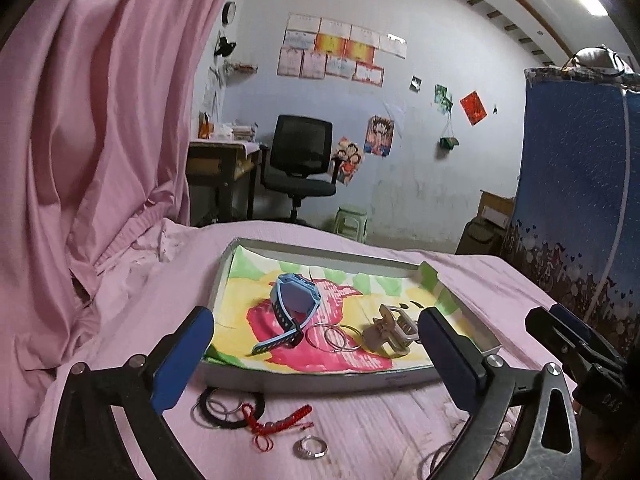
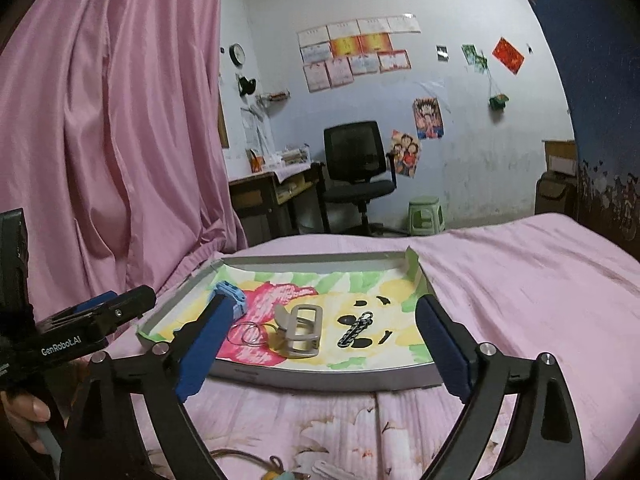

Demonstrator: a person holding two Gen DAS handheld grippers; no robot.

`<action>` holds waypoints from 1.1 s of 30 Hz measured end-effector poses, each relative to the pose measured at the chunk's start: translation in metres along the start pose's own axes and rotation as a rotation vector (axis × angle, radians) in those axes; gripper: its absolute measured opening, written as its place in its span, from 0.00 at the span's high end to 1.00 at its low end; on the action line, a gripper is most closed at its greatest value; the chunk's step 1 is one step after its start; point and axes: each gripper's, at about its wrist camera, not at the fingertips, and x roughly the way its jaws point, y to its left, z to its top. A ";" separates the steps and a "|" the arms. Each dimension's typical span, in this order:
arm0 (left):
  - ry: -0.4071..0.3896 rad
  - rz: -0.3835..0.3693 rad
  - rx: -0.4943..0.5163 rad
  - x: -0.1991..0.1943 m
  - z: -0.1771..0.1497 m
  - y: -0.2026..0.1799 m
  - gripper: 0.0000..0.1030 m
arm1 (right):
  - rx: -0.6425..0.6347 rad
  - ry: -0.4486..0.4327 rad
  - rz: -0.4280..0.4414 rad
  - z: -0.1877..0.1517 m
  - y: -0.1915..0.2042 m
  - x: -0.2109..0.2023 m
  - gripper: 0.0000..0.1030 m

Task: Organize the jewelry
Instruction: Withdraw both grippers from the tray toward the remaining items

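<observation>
Pink bedsheet (image 1: pixel 400 432) carries a limp, light red cord bracelet (image 1: pixel 280 420) at 6 o'clock of the tray (image 1: pixel 320 380); your released left gripper (image 1: pixel 316 344) should pinch its knotted middle.

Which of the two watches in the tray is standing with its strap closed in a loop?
The blue watch: its strap forms a closed upright loop. The beige watch lies beside the thin rings.

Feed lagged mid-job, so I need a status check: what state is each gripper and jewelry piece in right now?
Left gripper: open, holding nothing.
Right gripper: open, holding nothing.
Tray: on the bed, lidless.
Blue watch: in the tray, strap unfastened.
Beige watch: in the tray, on its side.
Wire rings: in the tray, overlapping.
Red cord: outside the tray, on the bed.
Clear ring: outside the tray, lying flat.
</observation>
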 end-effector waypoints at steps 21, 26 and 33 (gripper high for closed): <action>-0.020 0.005 0.022 -0.064 -0.039 0.022 0.00 | -0.055 0.027 0.050 -0.027 0.016 -0.047 0.02; 0.027 0.004 0.038 -0.064 -0.048 0.028 0.00 | -0.058 0.098 0.066 -0.040 0.020 -0.049 0.02; 0.127 -0.002 0.048 -0.051 -0.055 0.036 0.00 | -0.050 0.227 0.072 -0.057 0.020 -0.041 0.02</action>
